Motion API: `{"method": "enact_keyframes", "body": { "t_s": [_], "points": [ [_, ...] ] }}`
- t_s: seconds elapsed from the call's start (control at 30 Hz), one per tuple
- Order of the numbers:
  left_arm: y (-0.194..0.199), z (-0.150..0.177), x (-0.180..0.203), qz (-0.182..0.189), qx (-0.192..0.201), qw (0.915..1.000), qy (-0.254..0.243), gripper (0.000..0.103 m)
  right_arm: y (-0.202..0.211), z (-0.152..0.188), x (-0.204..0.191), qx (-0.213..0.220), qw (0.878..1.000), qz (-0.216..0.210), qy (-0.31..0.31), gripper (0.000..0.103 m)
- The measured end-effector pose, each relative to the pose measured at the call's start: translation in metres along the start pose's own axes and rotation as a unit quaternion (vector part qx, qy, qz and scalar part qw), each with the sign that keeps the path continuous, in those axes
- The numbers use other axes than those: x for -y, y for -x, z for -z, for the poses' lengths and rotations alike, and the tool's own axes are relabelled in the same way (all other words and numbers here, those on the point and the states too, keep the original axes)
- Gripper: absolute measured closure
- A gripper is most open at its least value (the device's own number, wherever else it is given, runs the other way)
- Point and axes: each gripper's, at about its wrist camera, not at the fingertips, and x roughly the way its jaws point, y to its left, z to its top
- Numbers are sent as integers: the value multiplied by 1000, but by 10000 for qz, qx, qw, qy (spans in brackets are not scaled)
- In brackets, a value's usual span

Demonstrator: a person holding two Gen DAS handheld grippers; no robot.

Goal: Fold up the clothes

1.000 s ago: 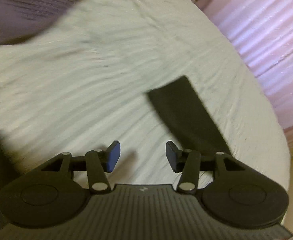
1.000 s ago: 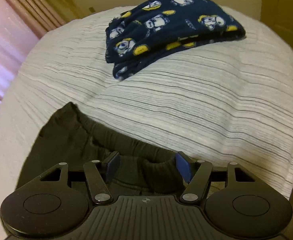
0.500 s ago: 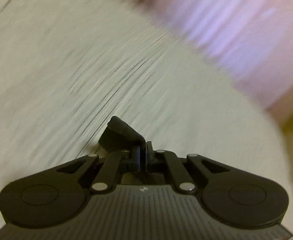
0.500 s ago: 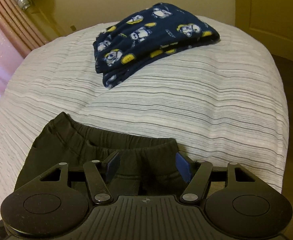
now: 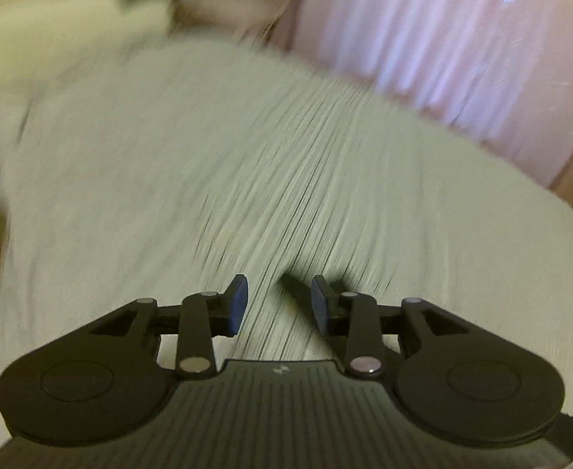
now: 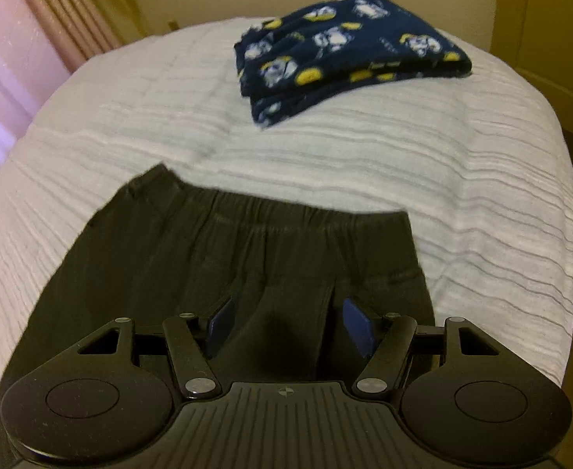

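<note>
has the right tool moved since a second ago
Yes. In the right wrist view the right tool has pulled back along the dark pants, away from the folded patterned pajamas: more of the waistband now shows ahead of its open pads.

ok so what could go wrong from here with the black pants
1. The left gripper has just been opening, with a dark strip of cloth at its right pad; the blur hides whether that pad still touches it, so it may drag the pants out of line.
2. The right gripper stands open over the black pants, gripping nothing, so they may shift.
3. The folded patterned garment lies beyond the waistband; a wide swing could disturb it.
</note>
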Motion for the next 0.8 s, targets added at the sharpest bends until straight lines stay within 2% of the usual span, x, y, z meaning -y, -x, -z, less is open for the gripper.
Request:
{"method": "enact_keyframes", "body": {
  "t_s": [0.1,0.2,0.4,0.5,0.53,0.57,0.63,0.7,0.8],
  "points": [
    [-25,34,-31,84,-570,9961,663,73,-1,2,4,-10,10000,76,-14,38],
    [-47,48,-43,408,-722,9882,1290,73,-1,-1,8,-9,9998,165,-93,38],
    [-88,52,-19,1236,-536,9639,2296,69,-4,0,3,-67,9996,243,-105,38],
    [-112,47,-2,1348,-593,9596,2396,69,-10,1,-4,-106,9996,268,-28,38],
    [-119,44,3,1310,-615,9608,2365,76,-13,1,-6,-121,9995,281,-13,38],
    [-120,41,7,1352,-620,9614,2314,100,-16,2,-8,-129,9995,294,0,38],
    [-113,35,13,1412,-506,9650,2150,100,-19,1,-13,-69,9995,310,54,38],
    [-86,26,26,1399,-226,9736,1792,100,-20,-2,-19,50,9993,332,169,38],
    [-38,1,68,1283,249,9878,848,100,-23,-9,-29,170,9988,315,324,38]
  ]
}}
